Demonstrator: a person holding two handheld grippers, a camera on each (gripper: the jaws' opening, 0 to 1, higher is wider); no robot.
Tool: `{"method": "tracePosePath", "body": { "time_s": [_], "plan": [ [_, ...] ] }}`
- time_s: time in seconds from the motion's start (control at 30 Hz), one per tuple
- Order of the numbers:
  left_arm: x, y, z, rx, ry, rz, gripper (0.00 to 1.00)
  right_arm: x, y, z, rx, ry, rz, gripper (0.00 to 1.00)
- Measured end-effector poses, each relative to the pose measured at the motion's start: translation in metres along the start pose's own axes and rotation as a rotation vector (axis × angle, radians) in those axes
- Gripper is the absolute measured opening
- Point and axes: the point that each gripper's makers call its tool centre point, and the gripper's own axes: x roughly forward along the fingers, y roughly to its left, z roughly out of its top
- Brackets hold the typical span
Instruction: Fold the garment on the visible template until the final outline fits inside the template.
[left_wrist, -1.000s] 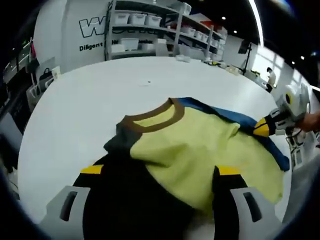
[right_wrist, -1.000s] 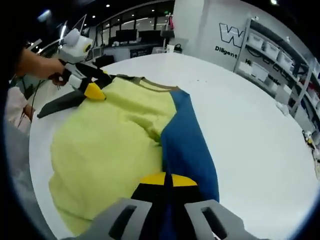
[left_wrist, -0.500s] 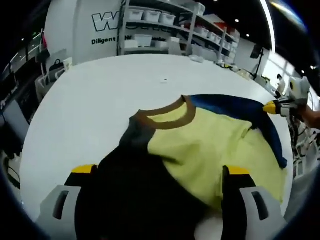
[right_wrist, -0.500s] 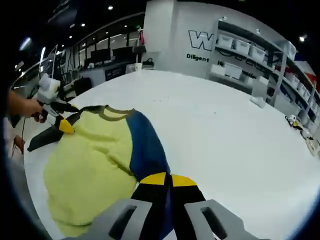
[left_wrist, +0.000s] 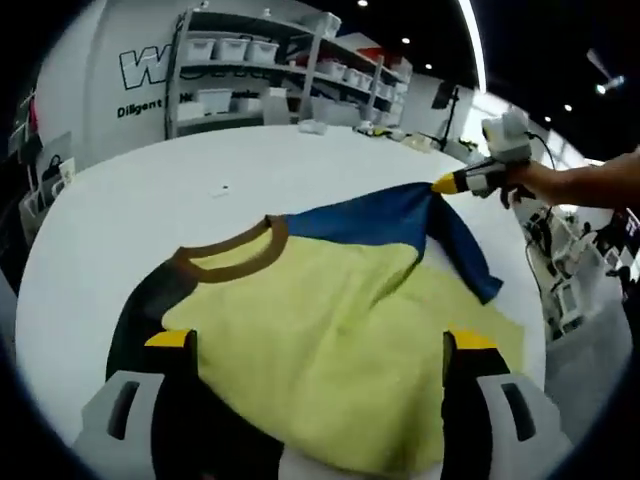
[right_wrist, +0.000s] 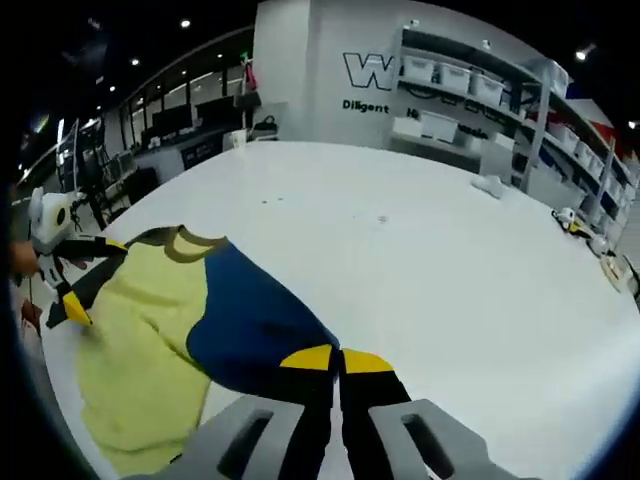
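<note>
A shirt with a yellow body (left_wrist: 340, 330), brown collar (left_wrist: 230, 255), blue sleeve (left_wrist: 370, 215) and black sleeve (left_wrist: 135, 310) lies on the white table. My left gripper (left_wrist: 320, 342) stands wide open at the shirt's near side, its jaws straddling the yellow cloth and the black sleeve. My right gripper (right_wrist: 337, 358) is shut on the end of the blue sleeve (right_wrist: 250, 330). It holds that sleeve stretched out away from the yellow body (right_wrist: 140, 340). The left gripper view shows the right gripper (left_wrist: 447, 184) at the sleeve's tip. The left gripper (right_wrist: 80, 285) appears by the black sleeve in the right gripper view.
The round white table (right_wrist: 450, 260) stretches wide beyond the shirt. Small items (right_wrist: 490, 185) lie near its far edge. Shelves with bins (left_wrist: 270, 60) stand behind. A person's hand (left_wrist: 560, 185) holds the right gripper past the table's right edge.
The right gripper has drawn the blue sleeve off the yellow body and out to the side, so the sleeve now spreads flat. Much less black cloth lies between the left jaws.
</note>
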Motion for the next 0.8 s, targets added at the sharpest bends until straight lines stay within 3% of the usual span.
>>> {"method": "tracePosePath", "body": {
  "time_s": [0.17, 0.3, 0.4, 0.47, 0.57, 0.8],
  "plan": [
    [0.003, -0.005, 0.001, -0.033, 0.001, -0.012, 0.98, 0.007, -0.02, -0.002, 0.003, 0.017, -0.002, 0.0],
    [0.005, -0.01, 0.004, -0.032, 0.001, -0.019, 0.97, 0.012, -0.031, -0.005, -0.085, 0.04, -0.016, 0.0],
    [0.003, -0.011, 0.01, -0.038, -0.019, -0.017, 0.97, 0.005, -0.031, -0.001, -0.066, -0.008, -0.011, 0.16],
    [0.004, -0.009, 0.011, -0.031, -0.023, -0.015, 0.97, -0.002, -0.031, -0.004, -0.055, -0.012, -0.013, 0.2],
    [0.002, -0.009, 0.011, -0.008, -0.023, -0.006, 0.97, -0.014, -0.021, -0.014, -0.02, -0.02, 0.013, 0.19],
    [-0.006, -0.005, 0.015, 0.058, -0.027, 0.026, 0.97, -0.039, 0.022, -0.042, -0.118, -0.059, 0.097, 0.32]
  ]
}}
